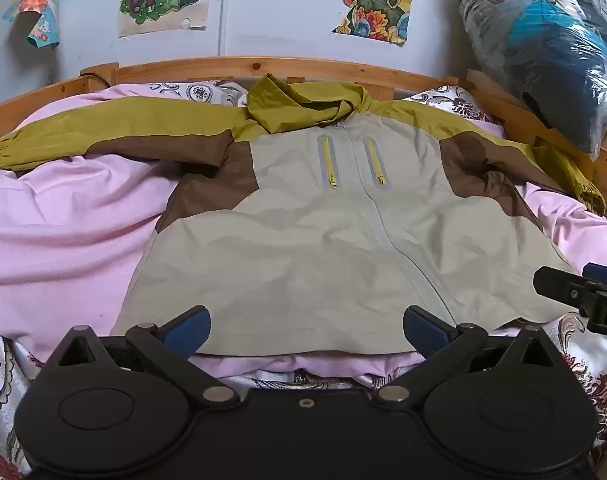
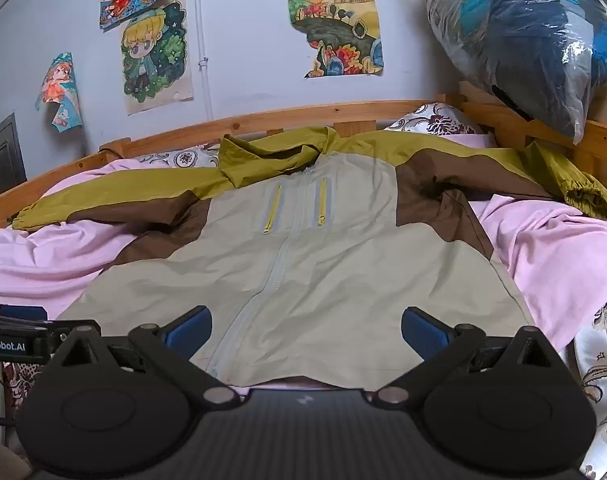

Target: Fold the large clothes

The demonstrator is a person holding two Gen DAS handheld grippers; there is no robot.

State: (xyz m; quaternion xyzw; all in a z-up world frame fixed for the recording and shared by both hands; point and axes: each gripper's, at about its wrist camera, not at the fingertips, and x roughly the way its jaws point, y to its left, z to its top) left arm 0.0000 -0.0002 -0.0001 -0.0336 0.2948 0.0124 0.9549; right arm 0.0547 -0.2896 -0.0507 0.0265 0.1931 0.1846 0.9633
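1. The left hand-held gripper [image 1: 307,330] hangs with jaws spread wide and nothing between them, just above the near hem of the jacket [image 1: 303,232]. The right hand-held gripper [image 2: 306,330] is equally open and empty, over the hem near the centre zip.
2. Risk, as a judgement: the slick shell fabric may slip from the pads, or a pinch may catch the pink sheet [image 1: 63,240] beneath and drag it along.
3. Risk: the sleeve beyond and right of the right hand-held gripper lies near the bed rail [image 2: 543,128], where it could snag.
4. The jacket lies face up on the bed ahead of both hand-held grippers, zipped, sleeves spread left and right. It is beige, with brown side panels, olive shoulders, an olive hood [image 1: 303,102] bunched at the far end, and two yellow chest zips.
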